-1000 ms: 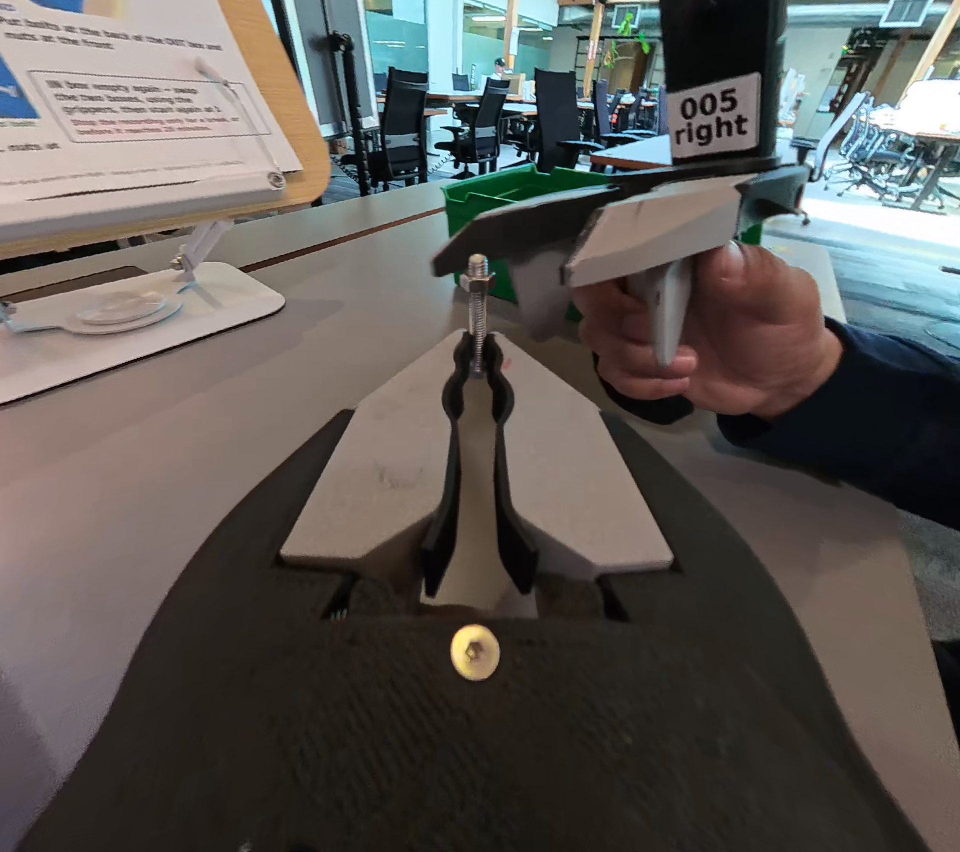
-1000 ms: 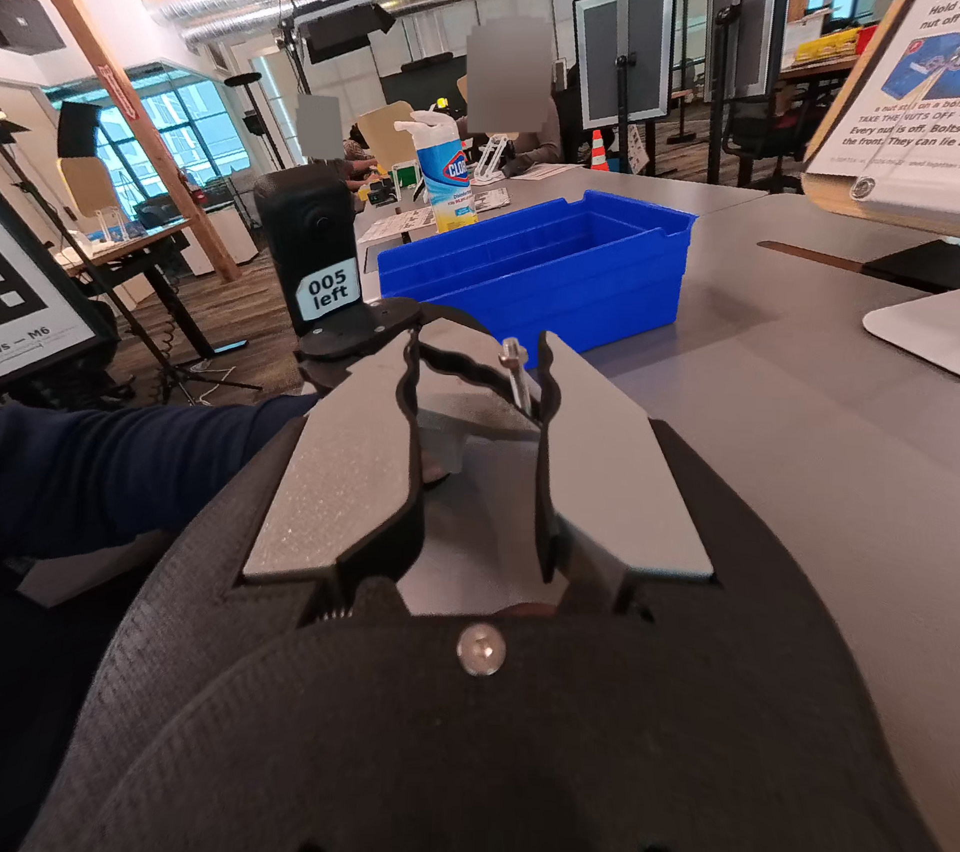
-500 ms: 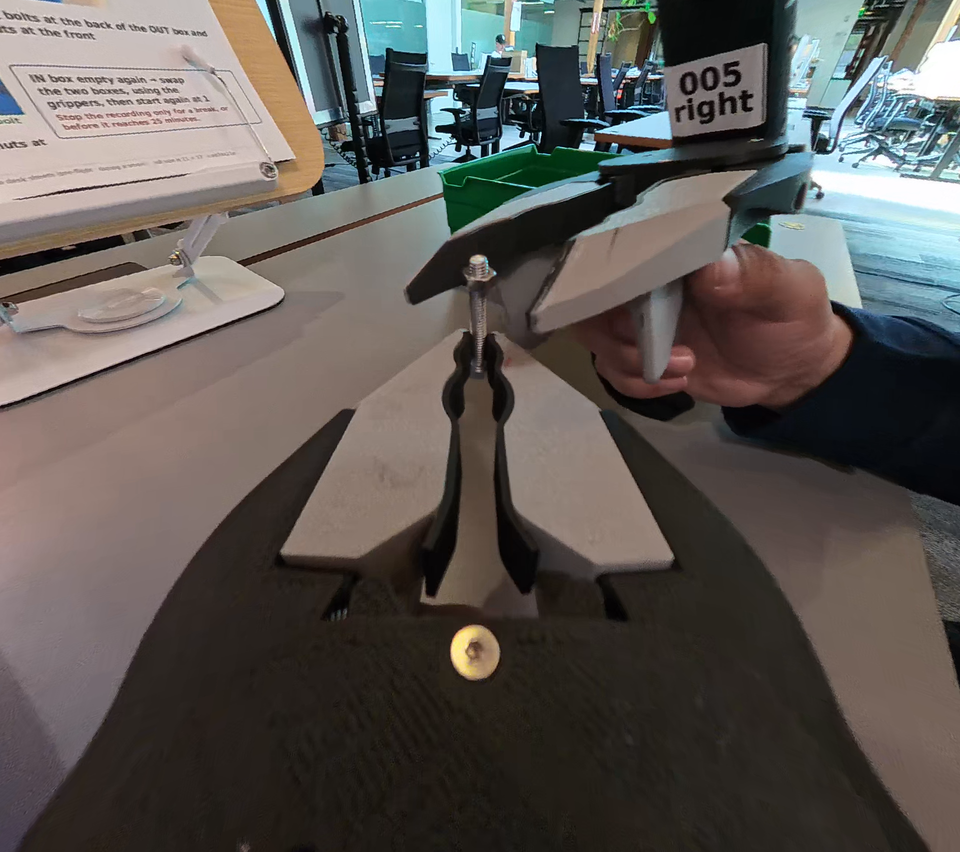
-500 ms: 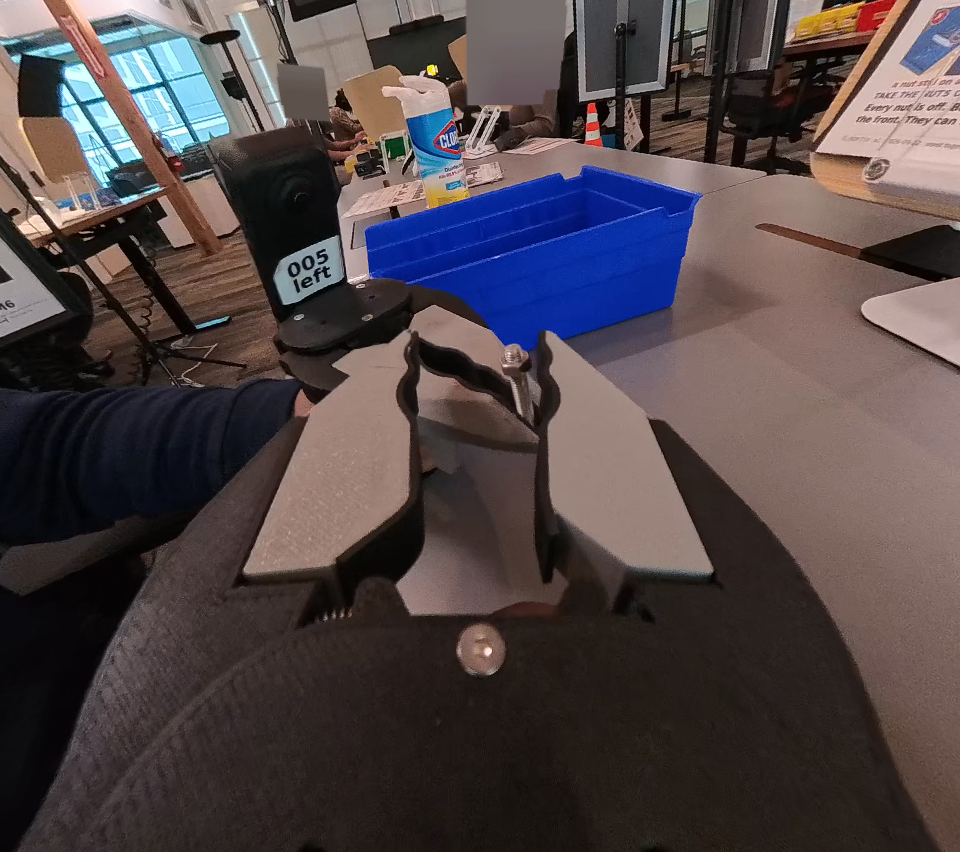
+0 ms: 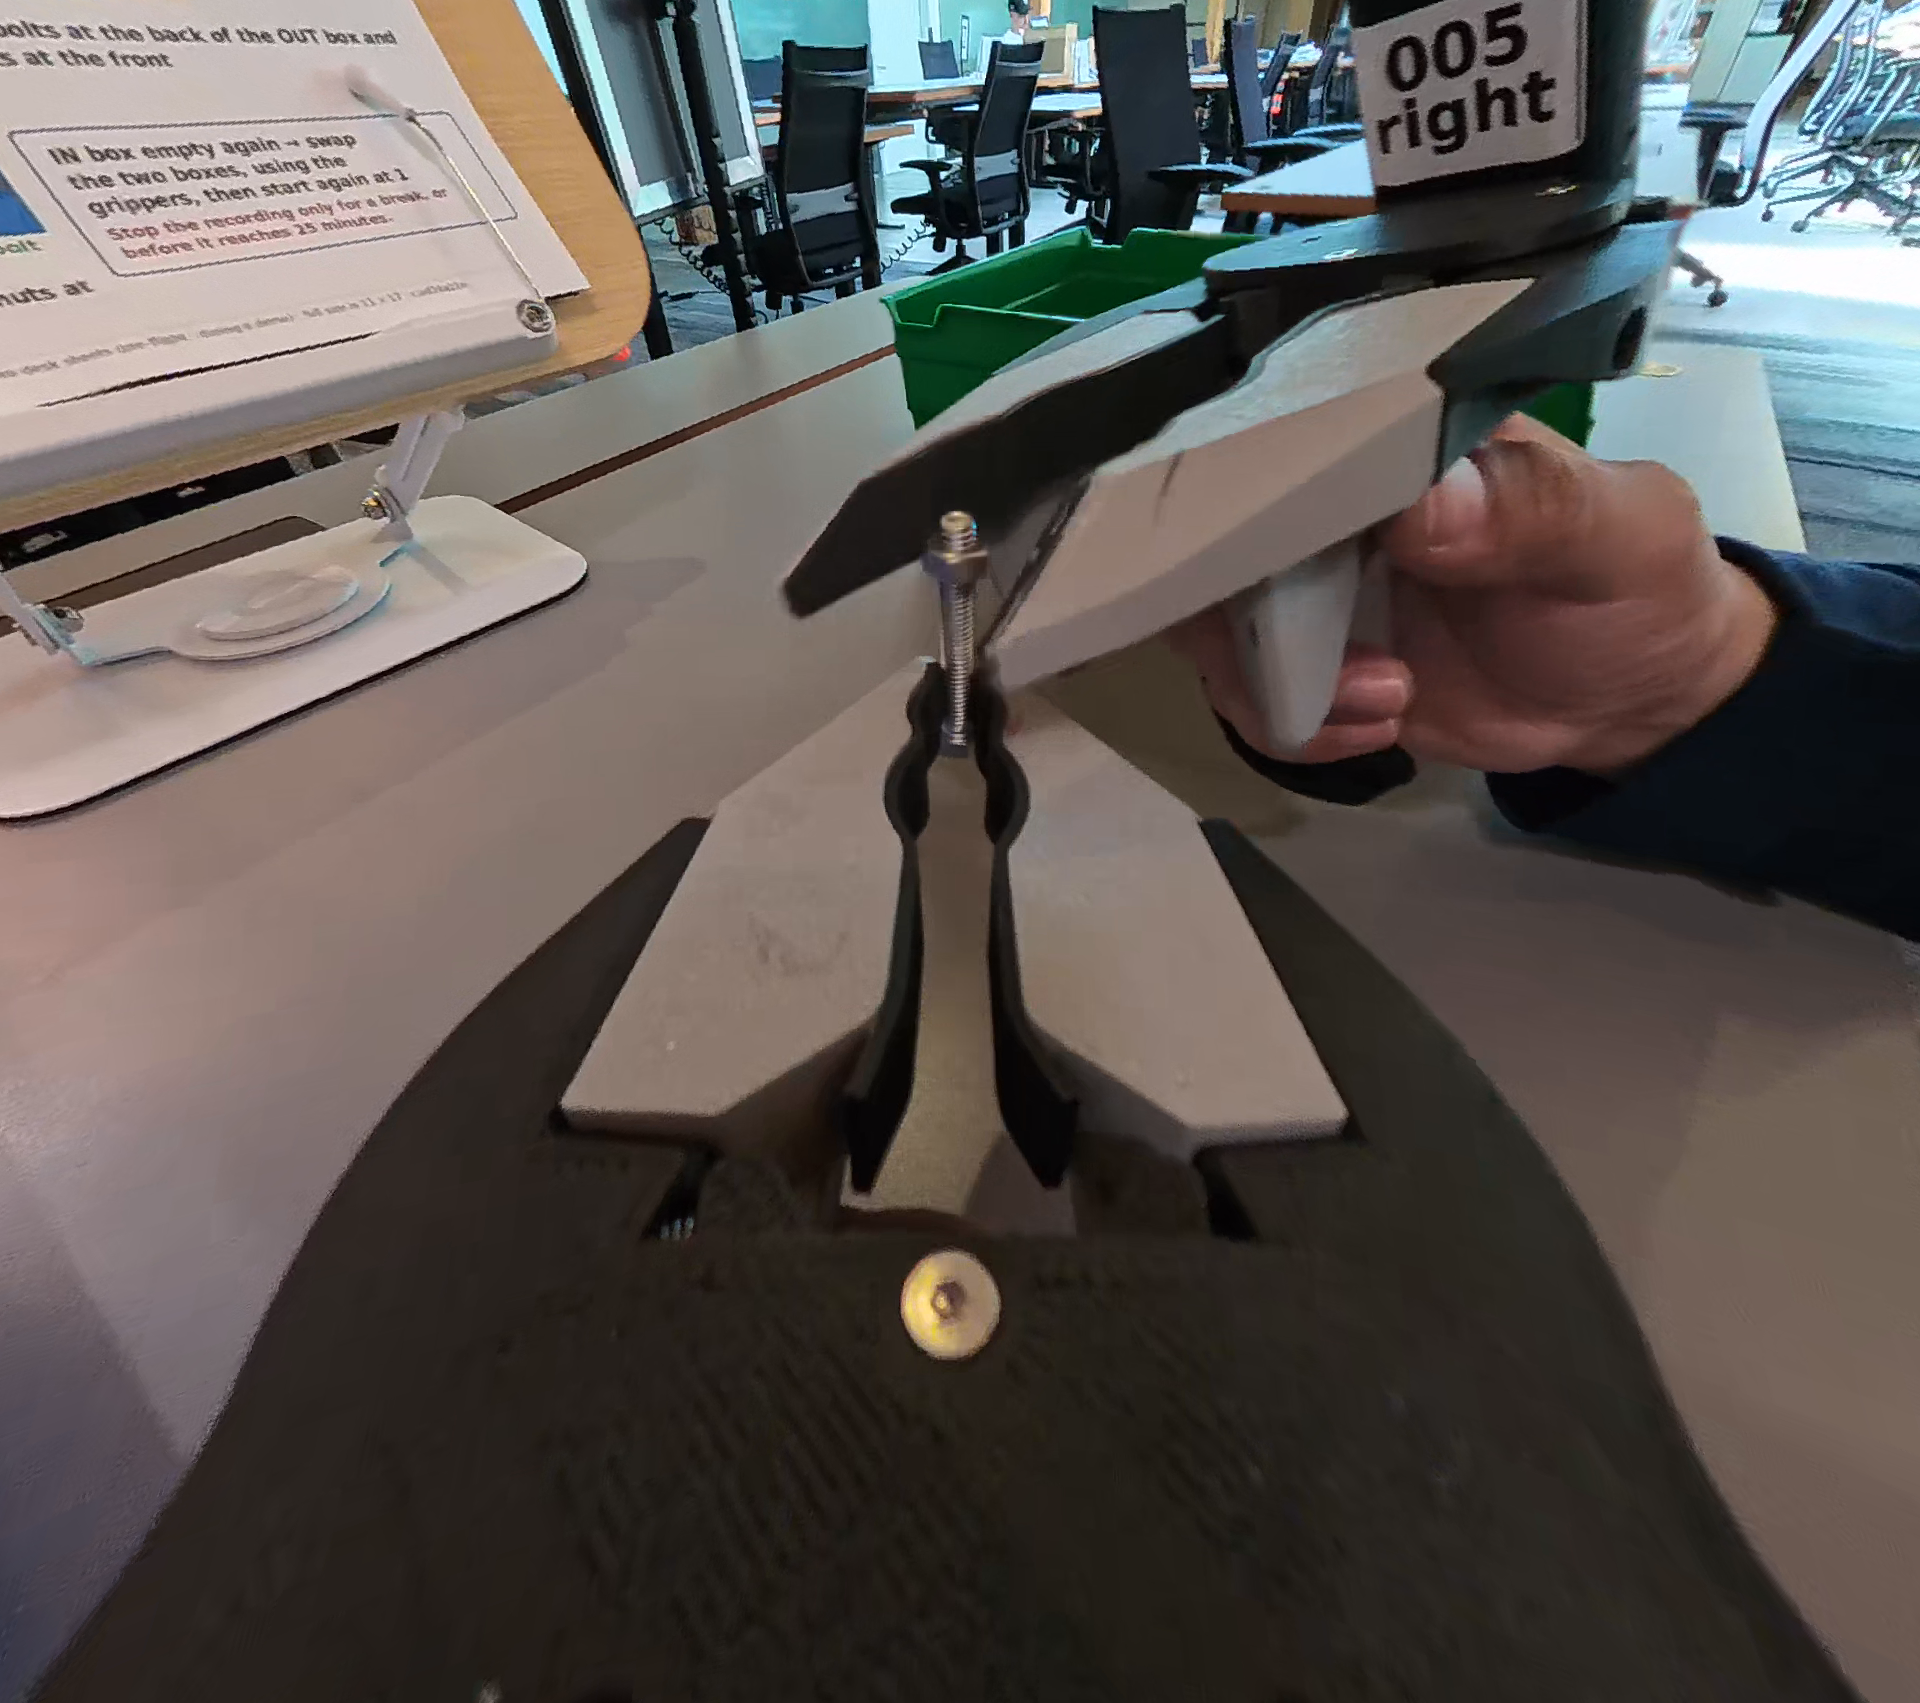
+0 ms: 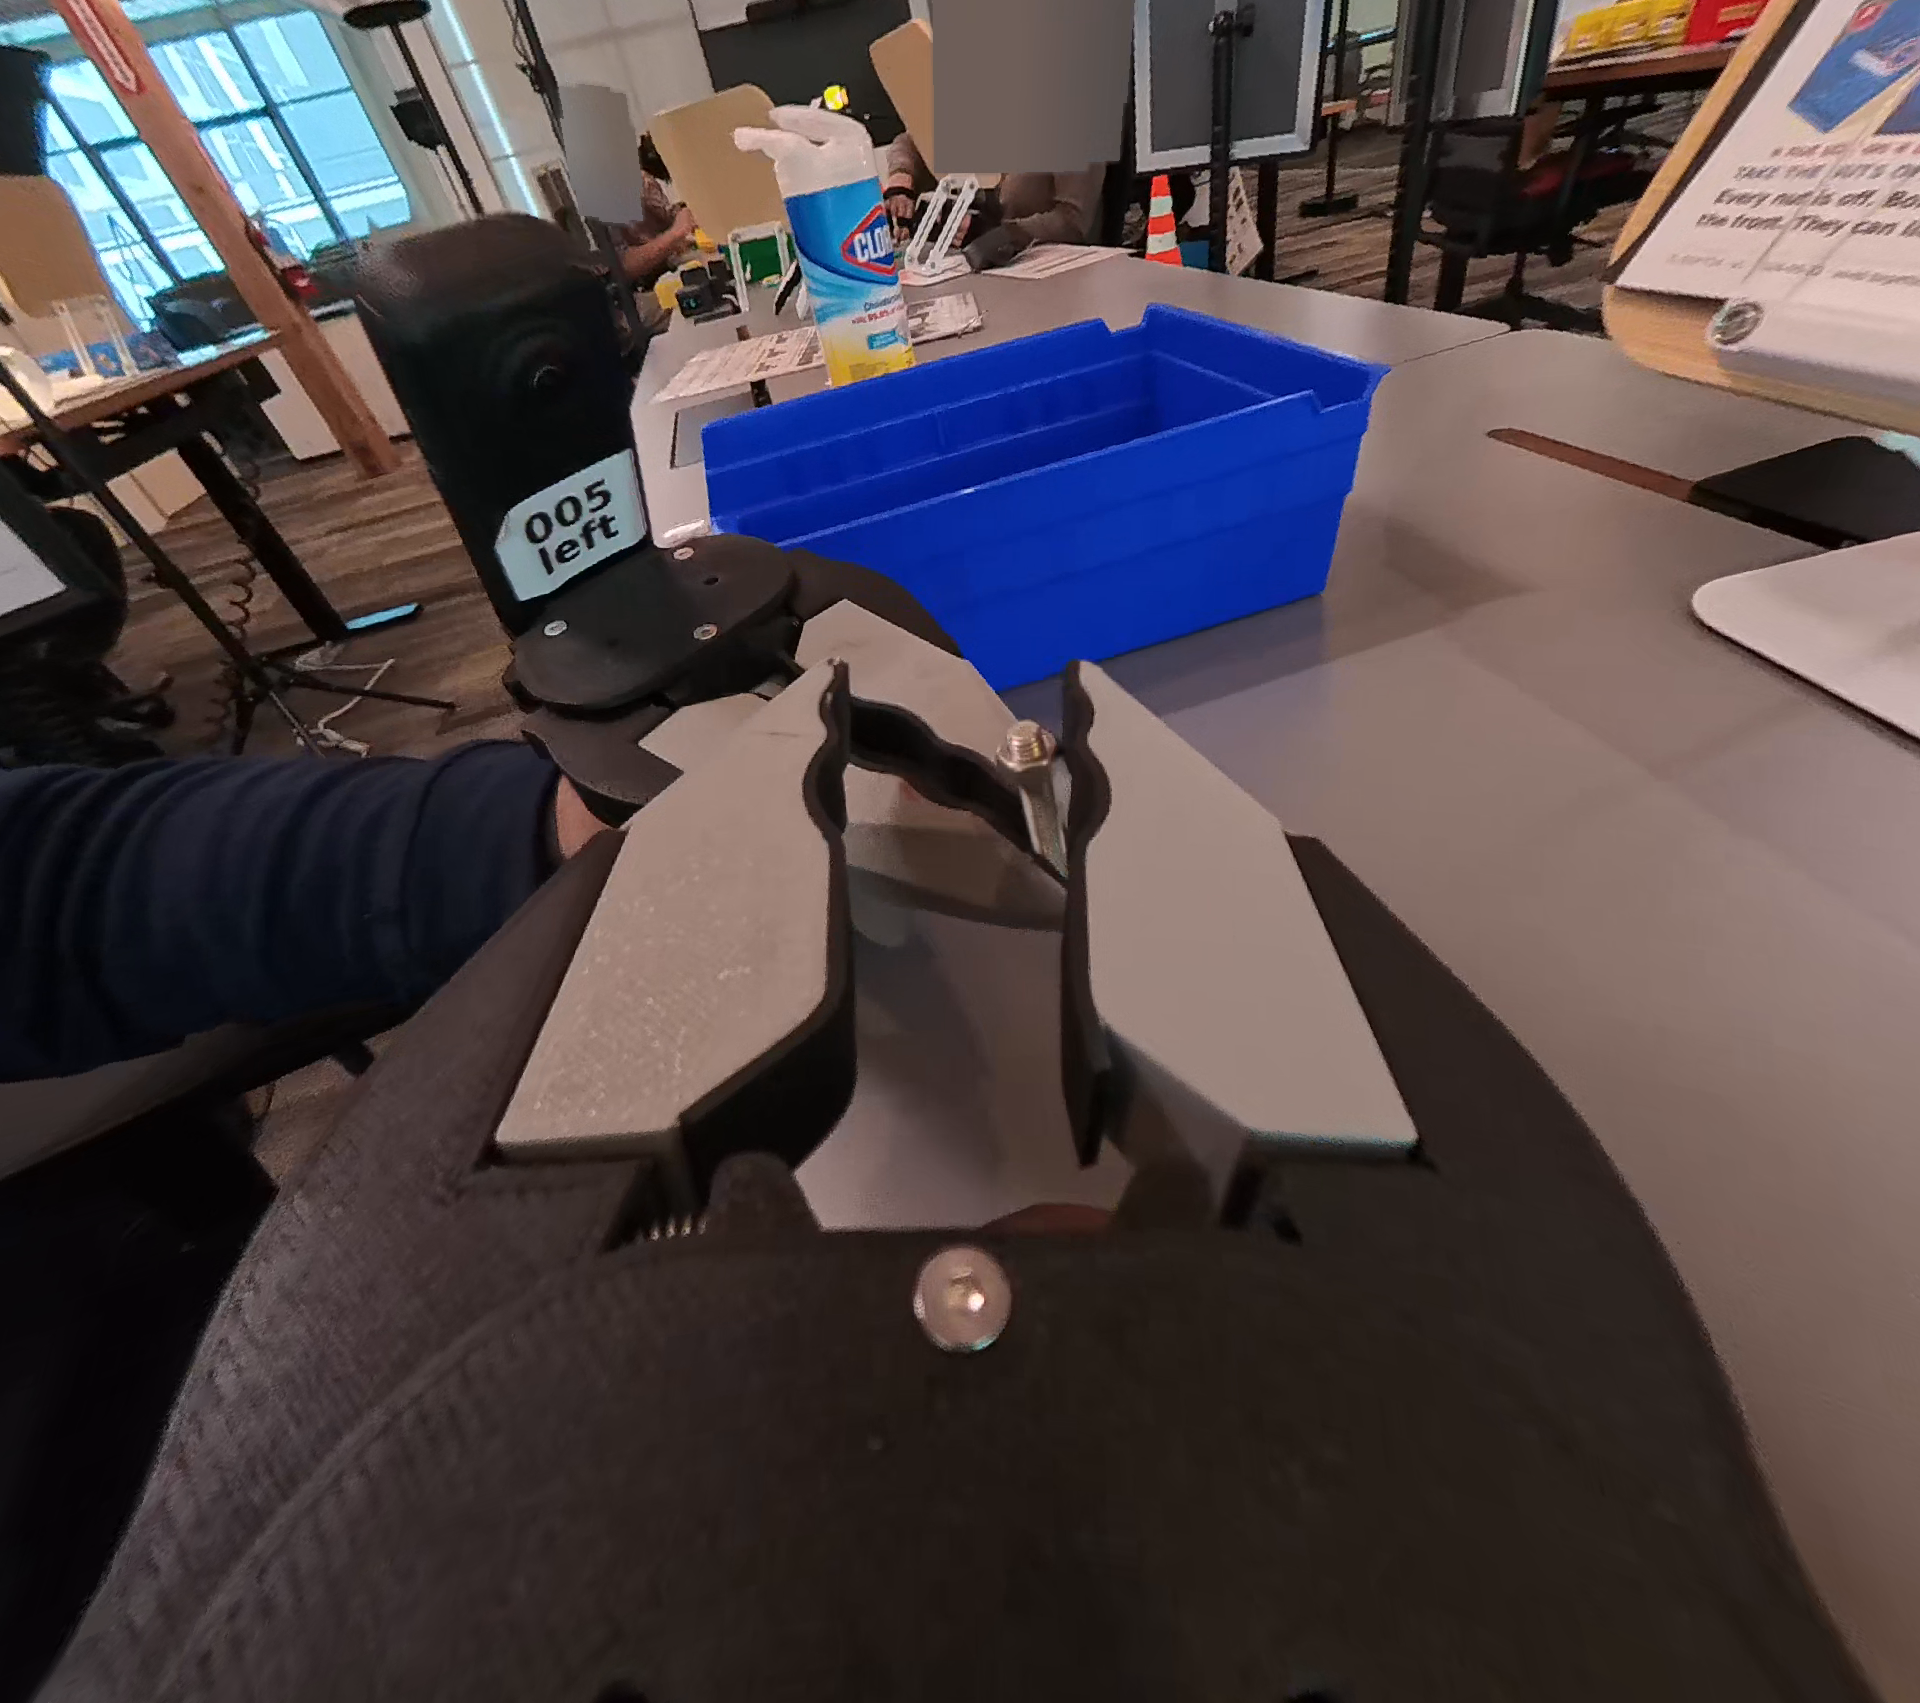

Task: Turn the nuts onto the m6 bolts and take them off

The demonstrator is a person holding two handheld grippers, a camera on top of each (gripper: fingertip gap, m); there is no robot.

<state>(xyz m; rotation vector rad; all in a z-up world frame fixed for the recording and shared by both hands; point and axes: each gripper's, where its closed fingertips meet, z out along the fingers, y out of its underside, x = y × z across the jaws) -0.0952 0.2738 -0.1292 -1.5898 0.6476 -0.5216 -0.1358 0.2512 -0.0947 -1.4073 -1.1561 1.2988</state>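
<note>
Two grippers meet over a grey table point(image 5: 312, 926). The left gripper point(image 5: 956, 723) is pinched tight on the bottom of a bolt point(image 5: 956, 635), which stands straight up. A nut point(image 5: 957, 559) sits near the top of the bolt, with a bit of thread poking out above it.

The right gripper point(image 6: 951, 754) has its fingers wide apart, one on each side of the bolt's top. Its right finger point(image 6: 1081, 770) is just beside the nut point(image 6: 1023, 754); I cannot tell if they touch.

Each gripper has a black post with a white sticker point(image 5: 1475, 84) that has writing on it. A paper sheet point(image 5: 260, 95) with printed words leans on a wooden stand.

Only the left view shows the green box point(image 5: 997, 323) behind the right gripper and the hand point(image 5: 1538, 614) holding it. Only the right view shows the blue box point(image 6: 1039, 531), a spray bottle point(image 6: 842, 251) with a brand label, and an orange cone point(image 6: 1164, 219) far back.
</note>
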